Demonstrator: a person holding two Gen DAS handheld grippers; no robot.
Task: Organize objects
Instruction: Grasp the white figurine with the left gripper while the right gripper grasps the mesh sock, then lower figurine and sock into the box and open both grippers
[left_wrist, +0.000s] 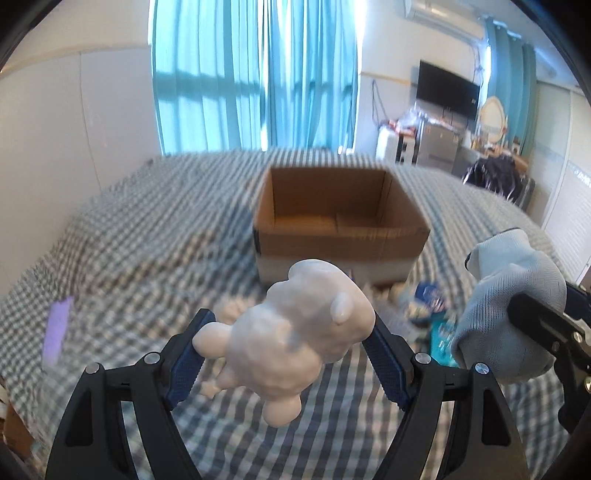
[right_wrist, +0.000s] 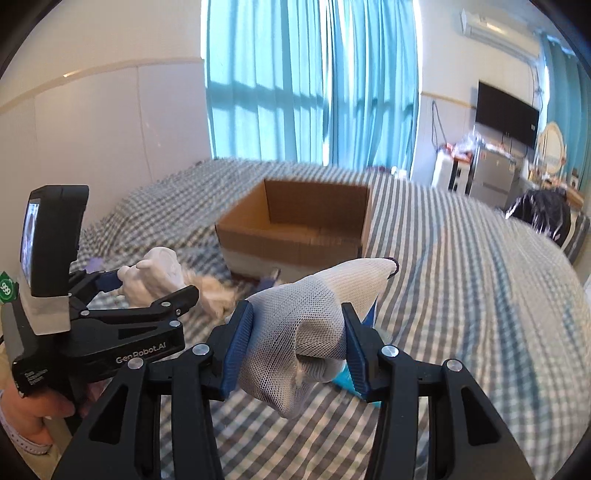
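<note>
White and lumpy, a soft rubbery animal-shaped toy is pinched between the blue pads of the left gripper and is held clear above the grey-and-white checked bed cover. A white knitted mesh work glove is clamped between the blue pads of the right gripper, likewise lifted off the bed. An open brown cardboard box is seen standing on the bed beyond both grippers, its interior showing only bare cardboard. Blurred small items, among them blue and teal packets, are noted on the cover between the box and the grippers. A purple strip is observed lying on the cover at the left. Turquoise curtains are recorded behind the bed.
</note>
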